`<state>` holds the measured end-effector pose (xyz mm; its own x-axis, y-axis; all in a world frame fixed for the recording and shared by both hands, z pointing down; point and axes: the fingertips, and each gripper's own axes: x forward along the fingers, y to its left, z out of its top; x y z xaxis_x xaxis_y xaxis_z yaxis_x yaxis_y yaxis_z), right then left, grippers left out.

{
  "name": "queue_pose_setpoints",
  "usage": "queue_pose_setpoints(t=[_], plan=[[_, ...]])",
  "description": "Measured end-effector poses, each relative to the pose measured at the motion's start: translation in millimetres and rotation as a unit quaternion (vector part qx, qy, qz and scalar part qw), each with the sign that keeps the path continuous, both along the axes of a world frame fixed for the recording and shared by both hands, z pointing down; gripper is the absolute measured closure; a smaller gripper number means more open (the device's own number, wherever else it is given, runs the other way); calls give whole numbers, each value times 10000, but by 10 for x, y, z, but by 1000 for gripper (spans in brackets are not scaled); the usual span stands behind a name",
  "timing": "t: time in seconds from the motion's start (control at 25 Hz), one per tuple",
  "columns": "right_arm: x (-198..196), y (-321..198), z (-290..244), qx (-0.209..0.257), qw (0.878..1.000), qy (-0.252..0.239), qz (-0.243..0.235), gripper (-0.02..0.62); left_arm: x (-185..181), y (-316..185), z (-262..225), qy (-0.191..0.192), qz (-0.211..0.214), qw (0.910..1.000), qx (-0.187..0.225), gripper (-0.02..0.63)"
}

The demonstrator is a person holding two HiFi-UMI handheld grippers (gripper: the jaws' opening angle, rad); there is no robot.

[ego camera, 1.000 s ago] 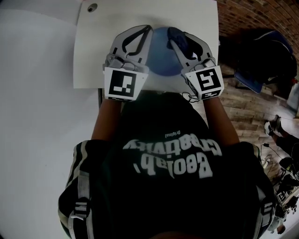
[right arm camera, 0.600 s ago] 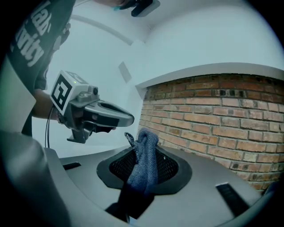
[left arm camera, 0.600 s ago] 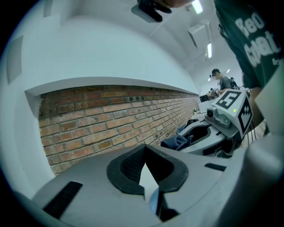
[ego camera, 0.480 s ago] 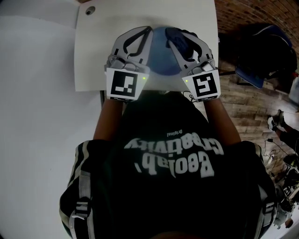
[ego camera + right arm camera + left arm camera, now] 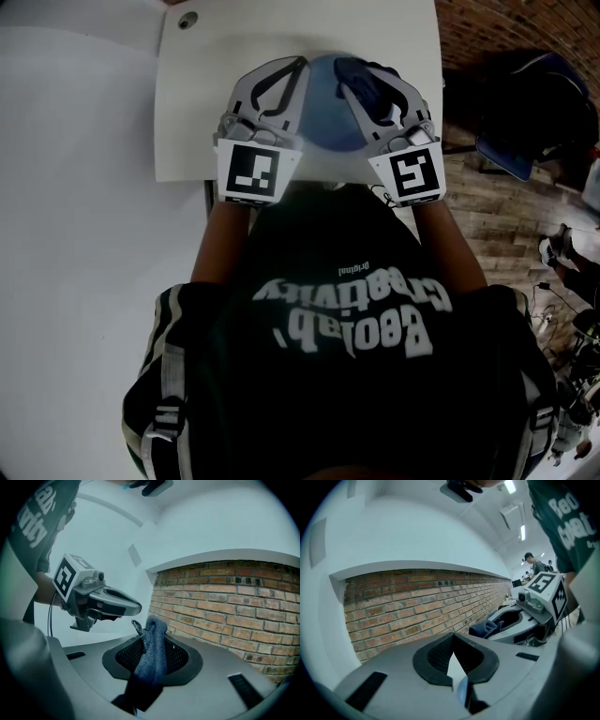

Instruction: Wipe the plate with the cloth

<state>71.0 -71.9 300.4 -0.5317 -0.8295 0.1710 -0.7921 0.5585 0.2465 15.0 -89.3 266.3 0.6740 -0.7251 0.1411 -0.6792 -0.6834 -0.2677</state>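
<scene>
Wipe looked barely begun or mid-way; no way to tell how clean the plate was. Left gripper was clamped on the left rim of the blue plate, over the white table. Right gripper pinched the dark cloth at the plate's right side; contact unclear. Nothing seen lying on the plate.

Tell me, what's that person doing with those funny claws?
A person holds a gripper in each hand above a white table. The left gripper pinches the rim of a blue plate. The right gripper is clamped on a dark cloth, held right by the plate's far edge, as if to wipe it.
</scene>
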Motion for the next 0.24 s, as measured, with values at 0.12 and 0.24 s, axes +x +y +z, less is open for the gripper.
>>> queue_pose_setpoints(t=[0.12,0.24], plan=[[-8,-10,20,-19,10000,19,-29,497,-9,-6,18,-6,-14,10000,-1,603],[-36,-5,37,-7,10000,26,-54,497,-42,0,67,-151,-12,9999,51,603]])
